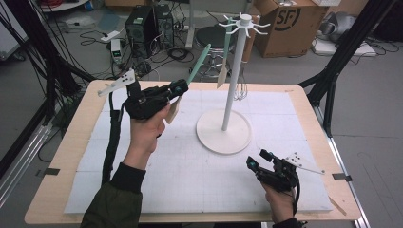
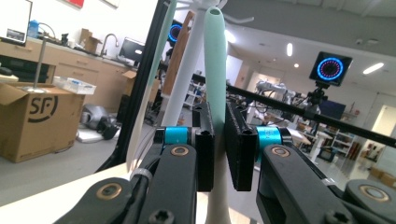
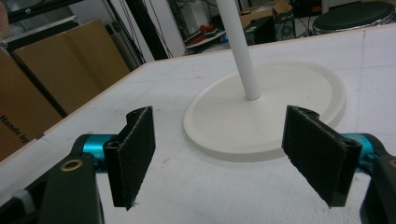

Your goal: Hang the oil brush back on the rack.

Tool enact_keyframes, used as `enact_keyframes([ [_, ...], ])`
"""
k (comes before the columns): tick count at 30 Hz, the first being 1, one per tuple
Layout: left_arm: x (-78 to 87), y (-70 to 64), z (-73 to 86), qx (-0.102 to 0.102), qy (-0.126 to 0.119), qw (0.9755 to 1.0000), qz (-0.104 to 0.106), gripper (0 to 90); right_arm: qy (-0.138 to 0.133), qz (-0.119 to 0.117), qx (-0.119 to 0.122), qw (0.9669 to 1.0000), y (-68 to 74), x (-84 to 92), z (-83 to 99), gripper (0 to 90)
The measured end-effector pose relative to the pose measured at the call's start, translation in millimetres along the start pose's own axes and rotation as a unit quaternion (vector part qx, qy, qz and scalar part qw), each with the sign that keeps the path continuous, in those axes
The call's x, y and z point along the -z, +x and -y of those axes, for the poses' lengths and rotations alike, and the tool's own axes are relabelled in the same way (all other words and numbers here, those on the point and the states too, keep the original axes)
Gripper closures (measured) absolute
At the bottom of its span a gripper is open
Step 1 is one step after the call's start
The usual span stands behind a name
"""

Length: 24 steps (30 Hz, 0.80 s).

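My left gripper point(image 1: 182, 87) is lifted above the table's left half, shut on the mint-green handle of a spatula point(image 1: 199, 61); its beige blade point(image 1: 172, 112) hangs below the jaws. In the left gripper view both pads clamp that handle point(image 2: 215, 70), which points up toward the hook crown of the white stand point(image 1: 235, 71). A second green-handled spatula point(image 1: 223, 71) and a wire whisk point(image 1: 241, 90) hang from the stand's hooks. My right gripper point(image 1: 256, 158) rests low at the front right, open and empty, facing the stand's round base point(image 3: 266, 121).
A white gridded mat point(image 1: 190, 180) covers the wooden table. Behind the table stand a cardboard box point(image 1: 290, 21), a black stool point(image 1: 214, 35) and computer towers point(image 1: 142, 23). A black frame leg point(image 1: 332, 71) rises at the right edge.
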<state>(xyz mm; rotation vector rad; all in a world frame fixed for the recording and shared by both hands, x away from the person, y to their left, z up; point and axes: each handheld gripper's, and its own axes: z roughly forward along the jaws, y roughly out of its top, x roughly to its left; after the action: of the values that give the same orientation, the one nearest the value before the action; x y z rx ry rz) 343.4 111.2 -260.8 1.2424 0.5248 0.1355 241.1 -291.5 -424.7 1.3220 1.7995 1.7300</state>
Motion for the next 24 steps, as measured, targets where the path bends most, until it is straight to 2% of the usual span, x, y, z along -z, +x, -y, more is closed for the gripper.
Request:
enact_keyframes([
  [12, -16.5, -8.6, -10.8, -0.011, -0.008, 0.9999, 0.007, 82.9, 0.0, -0.002, -0.004, 1.0, -1.7, 1.0, 0.1, 25.1],
  [17, -20.9, -9.4, -16.3, -0.016, -0.007, 0.9998, 0.003, 82.9, -0.001, -0.004, -0.004, 1.0, -1.6, 0.9, 0.0, 25.1],
  [21, -27.7, -12.1, -17.5, -0.026, 0.006, 0.9996, -0.002, 83.0, -0.001, -0.004, -0.005, 1.0, -1.8, 0.9, -0.1, 25.1],
  [24, -32.1, -13.9, -18.2, -0.025, 0.004, 0.9997, -0.004, 83.0, -0.002, -0.004, -0.007, 1.0, -1.4, 1.4, -0.3, 25.1],
])
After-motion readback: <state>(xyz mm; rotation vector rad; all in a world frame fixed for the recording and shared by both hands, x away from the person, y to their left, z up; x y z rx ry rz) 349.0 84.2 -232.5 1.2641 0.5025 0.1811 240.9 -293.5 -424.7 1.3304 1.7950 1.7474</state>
